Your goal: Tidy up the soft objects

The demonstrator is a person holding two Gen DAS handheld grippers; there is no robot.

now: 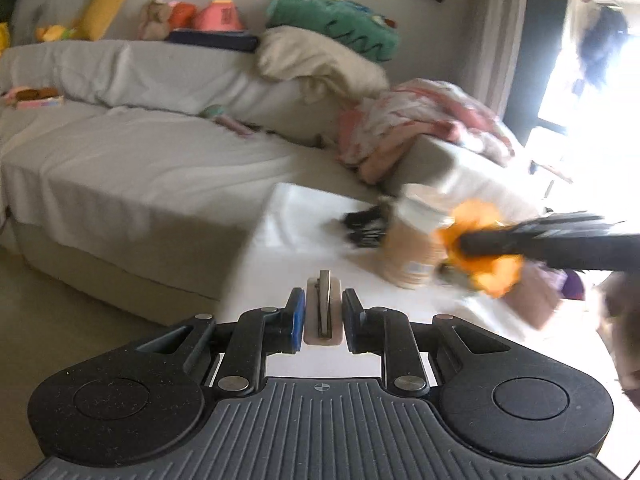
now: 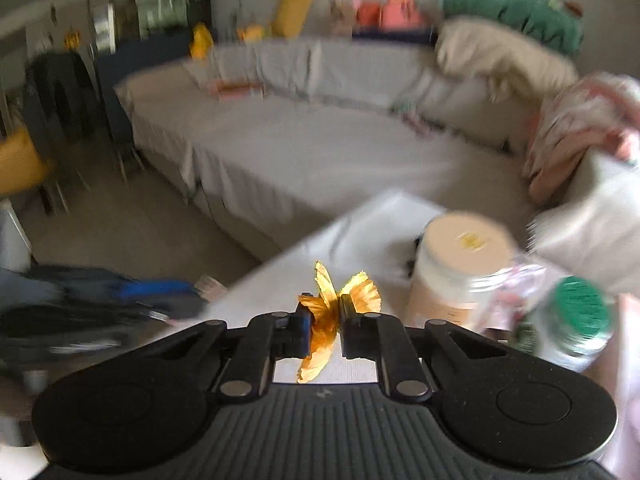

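right gripper [image 2: 323,320]: clamped on a crumpled orange fabric piece [image 2: 325,312], carried over the white table [image 2: 360,232], likely for sorting. left gripper [image 1: 323,314]: closed on a small beige flat clip-like item [image 1: 323,312]. grey sofa [image 1: 120,160] far left.

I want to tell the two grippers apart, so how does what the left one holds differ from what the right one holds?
The left gripper is shut on a pale flat holder with a metal piece, stiff and upright. The right gripper is shut on an orange soft toy, crumpled and spilling out above and below the jaws. Both are pinched between closed jaws over the white table.
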